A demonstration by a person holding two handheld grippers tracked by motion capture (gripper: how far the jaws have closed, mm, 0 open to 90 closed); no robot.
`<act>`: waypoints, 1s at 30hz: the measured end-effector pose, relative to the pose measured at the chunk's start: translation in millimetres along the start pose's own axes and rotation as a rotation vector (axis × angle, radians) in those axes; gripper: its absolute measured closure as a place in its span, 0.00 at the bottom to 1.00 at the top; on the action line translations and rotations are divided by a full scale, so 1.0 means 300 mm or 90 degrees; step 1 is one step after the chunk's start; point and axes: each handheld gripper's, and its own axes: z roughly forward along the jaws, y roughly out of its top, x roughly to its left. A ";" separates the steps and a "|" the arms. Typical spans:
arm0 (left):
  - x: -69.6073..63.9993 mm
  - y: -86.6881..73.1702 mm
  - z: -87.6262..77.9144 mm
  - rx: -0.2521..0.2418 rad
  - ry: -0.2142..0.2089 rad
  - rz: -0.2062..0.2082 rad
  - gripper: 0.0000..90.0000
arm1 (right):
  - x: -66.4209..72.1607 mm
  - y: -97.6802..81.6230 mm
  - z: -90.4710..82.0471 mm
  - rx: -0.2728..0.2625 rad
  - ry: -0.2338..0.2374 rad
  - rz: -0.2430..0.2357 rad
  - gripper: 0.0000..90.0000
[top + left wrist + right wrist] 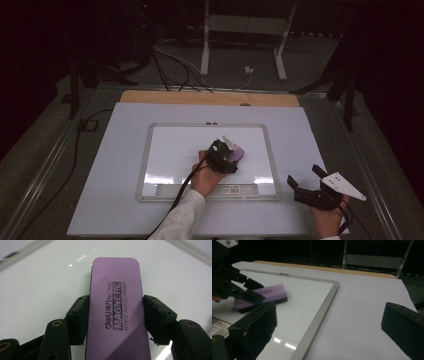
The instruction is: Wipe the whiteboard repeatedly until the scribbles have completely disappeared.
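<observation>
1. Left gripper (pixel 231 156) went first: its two black jaws stood partly closed and clamped on the purple eraser (pixel 116 307), one pad pressed against each long side.
2. From that gripper's own view, the eraser ran straight out ahead between the jaws, its printed top face up, reading "MAGNETIC WHITE BOARD ERASER".
3. Under the held eraser lay the whiteboard (pixel 37 290); the eraser's dark underside sat flat on, or right at, the white surface, and contact could not be told for certain.
4. Seen from above, the left gripper hovered over the right-of-centre part of the whiteboard (pixel 175 150), and the eraser (pixel 239 153) poked out beyond the jaw tips, away from the person.
5. Its cable trailed back along the person's sleeve (pixel 182 220) toward the near edge of the table (pixel 110 200).
6. Right gripper (pixel 306 180) sat well apart from the eraser, off the board, just beyond its right frame, over the bare white tabletop.
7. Those jaws gaped wide, and nothing lay between them.
8. Along the right gripper's own jaws, the eraser (pixel 269 293) showed off to the left and further ahead, a little blurred, pinched in the other gripper (pixel 244 290).
9. Between the right gripper's jaws ran the board's grey frame (pixel 322 312), with plain tabletop (pixel 362 315) beyond it.
</observation>
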 end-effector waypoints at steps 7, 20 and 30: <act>0.044 0.004 0.003 0.000 0.051 -0.009 0.47 | 0.000 0.000 -0.003 -0.001 -0.001 0.000 0.01; 0.318 -0.067 -0.045 0.014 0.196 -0.152 0.47 | -0.005 0.000 -0.006 -0.002 -0.004 0.003 0.01; 0.413 -0.119 -0.099 0.018 0.271 -0.213 0.47 | -0.006 0.000 -0.005 -0.002 -0.006 0.003 0.01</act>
